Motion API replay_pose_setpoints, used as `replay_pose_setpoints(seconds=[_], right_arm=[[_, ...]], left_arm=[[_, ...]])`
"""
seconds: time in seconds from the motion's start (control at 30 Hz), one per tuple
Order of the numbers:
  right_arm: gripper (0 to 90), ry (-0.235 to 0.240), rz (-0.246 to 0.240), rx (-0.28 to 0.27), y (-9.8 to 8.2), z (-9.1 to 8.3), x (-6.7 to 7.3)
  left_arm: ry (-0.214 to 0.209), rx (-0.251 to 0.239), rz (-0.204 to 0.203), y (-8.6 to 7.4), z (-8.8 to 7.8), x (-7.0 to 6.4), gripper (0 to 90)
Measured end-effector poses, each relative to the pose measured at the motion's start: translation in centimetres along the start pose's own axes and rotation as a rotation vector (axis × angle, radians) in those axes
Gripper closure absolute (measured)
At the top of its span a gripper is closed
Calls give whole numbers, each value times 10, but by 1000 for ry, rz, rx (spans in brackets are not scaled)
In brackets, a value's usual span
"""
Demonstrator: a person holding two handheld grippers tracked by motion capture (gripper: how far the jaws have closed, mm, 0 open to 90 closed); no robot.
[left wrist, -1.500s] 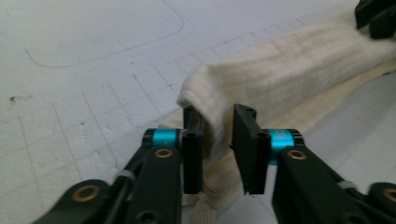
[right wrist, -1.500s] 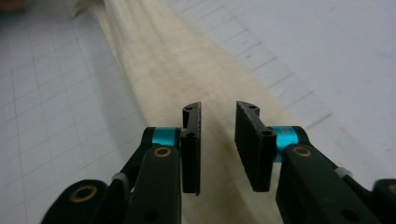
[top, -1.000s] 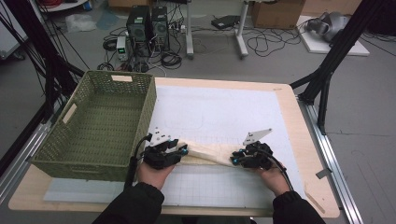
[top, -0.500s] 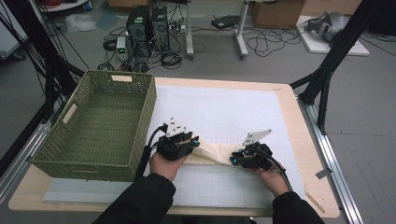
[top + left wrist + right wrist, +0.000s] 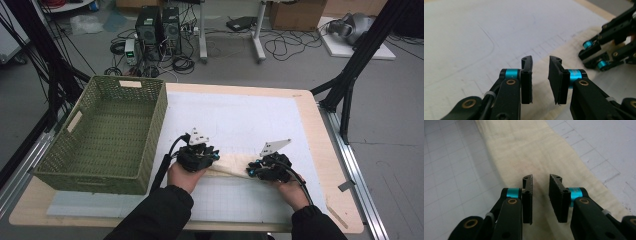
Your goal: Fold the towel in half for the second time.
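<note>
— High view first: what is seen relative to the cream cloth [image 5: 227, 167]?

— The cloth is laid as a narrow strip on the white gridded mat [image 5: 240, 120], near the mat's front half. The left gripper [image 5: 197, 156] is held over the cloth's left end, and the right gripper [image 5: 267, 169] is held at its right end. A green woven basket [image 5: 107, 135] is set well to the left of the cloth, on the wooden table [image 5: 330, 165].

— How are the jaws of the left gripper [image 5: 540, 75] found?

— In the left gripper view they are parted, with a clear gap between the pads and nothing pinched. The cloth [image 5: 564, 50] is seen below and beyond them, and the other gripper [image 5: 611, 50] is seen at the cloth's far end.

— And the right gripper [image 5: 541, 196]?

— In the right gripper view its jaws are likewise spread apart and nothing is grasped. The cloth [image 5: 529, 150] is stretched away beneath them, flat on the mat [image 5: 449, 170], with grid lines visible on both sides of it.

— Is contact with the cloth made by either claw?

— That cannot be told; the tips are seen just above or at the fabric.
</note>
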State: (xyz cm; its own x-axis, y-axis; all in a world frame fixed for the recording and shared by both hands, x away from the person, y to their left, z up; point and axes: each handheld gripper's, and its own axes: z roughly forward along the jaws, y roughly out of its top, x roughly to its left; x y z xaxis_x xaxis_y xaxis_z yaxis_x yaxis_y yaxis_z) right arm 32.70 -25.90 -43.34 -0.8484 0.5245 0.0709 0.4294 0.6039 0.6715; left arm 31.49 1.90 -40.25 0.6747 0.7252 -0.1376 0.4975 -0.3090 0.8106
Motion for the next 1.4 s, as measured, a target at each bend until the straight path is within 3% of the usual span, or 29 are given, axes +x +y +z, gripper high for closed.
replay_pose_setpoints(seconds=[0.13,0.37,0.7,0.9,1.17,1.27,1.4], right_arm=[[722,-3,-6,0,-1,-1,-1],[697,-14,-12,1,-3,-4,-2],[663,-45,-17,3,-17,-16,-8],[626,-60,12,-7,-34,-30,-16],[588,-52,5,-92,-35,-46,-11],[572,-57,4,-82,-37,-48,-10],[566,-62,4,-58,-44,-48,-12]], left_arm=[[0,55,6,-14,9,1,760],[21,116,12,-36,8,8,757],[71,102,31,-49,-8,22,735],[87,95,44,-51,-11,23,715],[104,48,50,-49,-21,23,708],[115,41,51,-50,-25,24,690],[141,70,67,-54,-24,25,684]])
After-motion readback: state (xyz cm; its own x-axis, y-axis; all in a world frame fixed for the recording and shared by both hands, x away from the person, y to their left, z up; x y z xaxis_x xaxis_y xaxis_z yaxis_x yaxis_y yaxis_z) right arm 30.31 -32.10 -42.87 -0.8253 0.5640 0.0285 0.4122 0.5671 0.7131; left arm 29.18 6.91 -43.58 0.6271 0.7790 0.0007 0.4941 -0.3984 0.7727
